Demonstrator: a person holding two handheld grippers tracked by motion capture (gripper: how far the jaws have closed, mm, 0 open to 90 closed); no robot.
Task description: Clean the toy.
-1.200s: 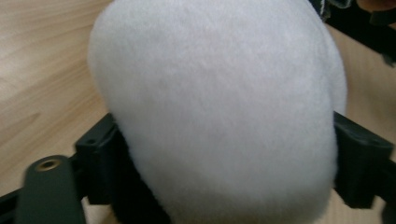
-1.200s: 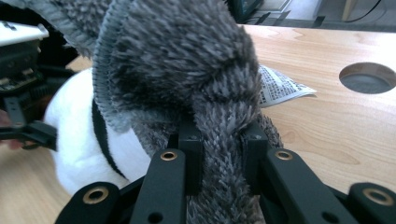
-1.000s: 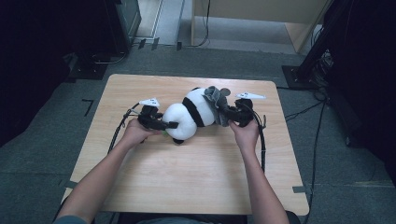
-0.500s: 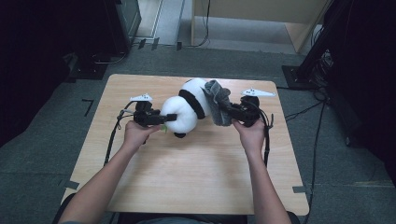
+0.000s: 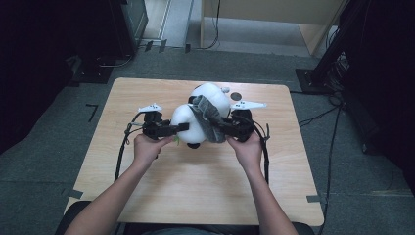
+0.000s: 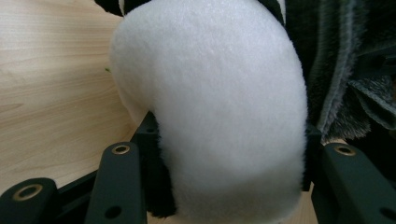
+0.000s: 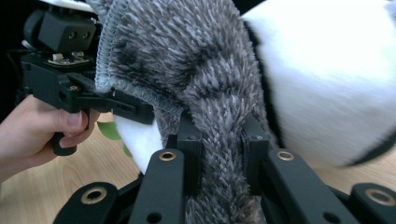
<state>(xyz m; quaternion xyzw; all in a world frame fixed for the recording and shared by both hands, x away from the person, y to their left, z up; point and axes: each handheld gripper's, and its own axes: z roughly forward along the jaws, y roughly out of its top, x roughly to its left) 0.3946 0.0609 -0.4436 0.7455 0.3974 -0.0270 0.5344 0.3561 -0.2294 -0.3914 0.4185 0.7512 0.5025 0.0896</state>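
Observation:
A black-and-white plush panda (image 5: 211, 95) is held between both grippers over the wooden table (image 5: 147, 93), its round white head (image 6: 210, 93) toward my left gripper. My left gripper (image 6: 229, 135) is shut on the head; its jaws have just been closing and the pads sink into the plush. A grey furry cloth (image 7: 187, 56) drapes over the panda between head and body (image 7: 327, 70). My right gripper (image 7: 220, 135) is shut on a fold of that cloth. In the high view the left gripper (image 5: 182, 128) and right gripper (image 5: 220, 128) face each other across the toy.
The table's far edge lies just behind the panda. Cables trail from both grippers along the tabletop (image 5: 122, 152). Dark equipment stands (image 5: 337, 58) and a cabinet (image 5: 274, 19) are on the floor beyond the table. Bare wood lies in front of the hands.
The panda has turned so its body points toward the far edge. My right gripper has drawn the grey cloth leftward toward the head. The left jaws have closed in on the head.

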